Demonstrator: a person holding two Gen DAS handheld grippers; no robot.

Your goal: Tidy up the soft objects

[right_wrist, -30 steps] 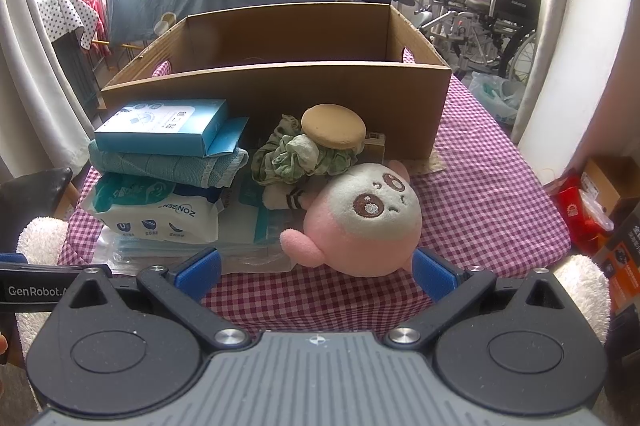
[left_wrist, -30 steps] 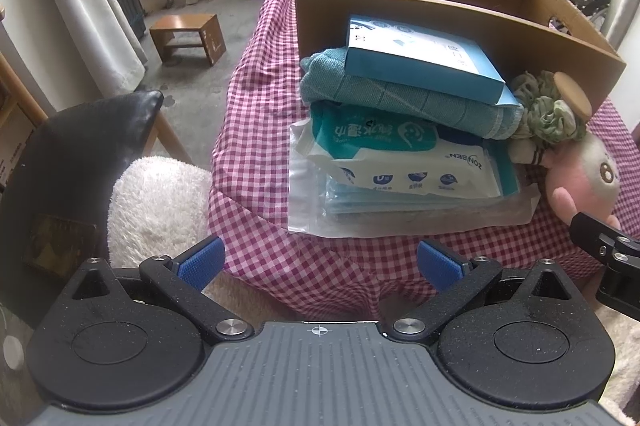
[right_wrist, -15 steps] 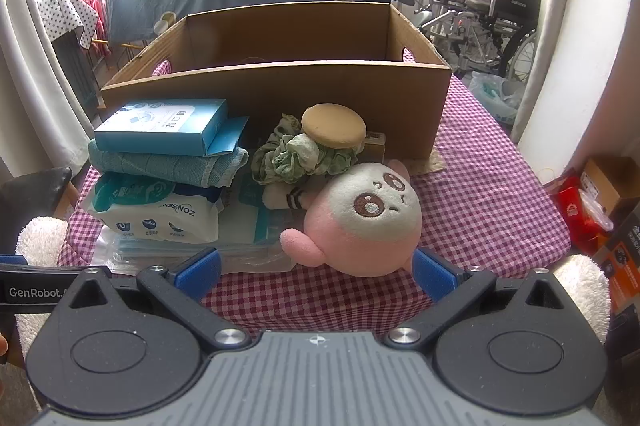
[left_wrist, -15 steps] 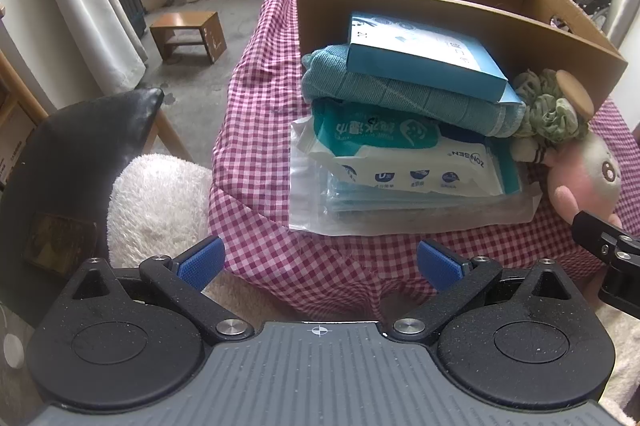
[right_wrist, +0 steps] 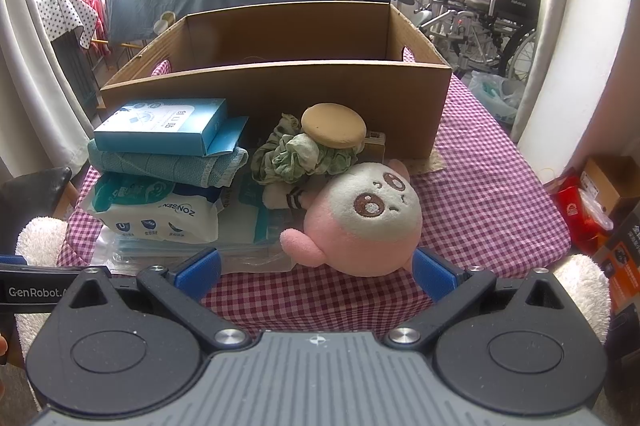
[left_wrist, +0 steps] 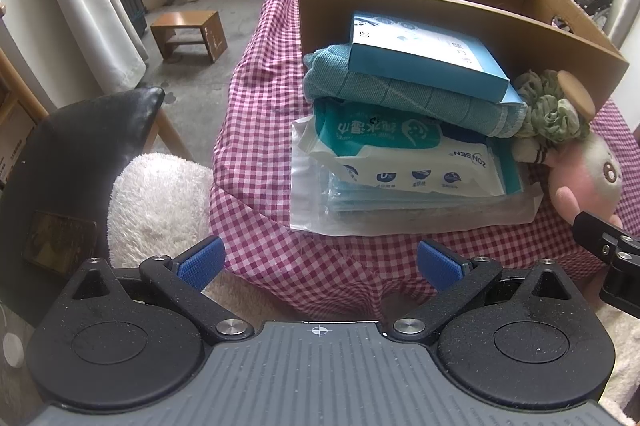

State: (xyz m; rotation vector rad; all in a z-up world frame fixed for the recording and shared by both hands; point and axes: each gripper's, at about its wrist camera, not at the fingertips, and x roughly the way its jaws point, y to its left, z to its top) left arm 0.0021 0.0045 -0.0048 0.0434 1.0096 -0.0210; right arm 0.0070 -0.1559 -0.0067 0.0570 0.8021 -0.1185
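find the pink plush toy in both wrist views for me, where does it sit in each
Left wrist: pink plush toy at the far right edge, partly cut off, right of the stacked packs.
Right wrist: it lies near centre, just beyond the open fingers.
Shared landmark: the cardboard box behind it in both.
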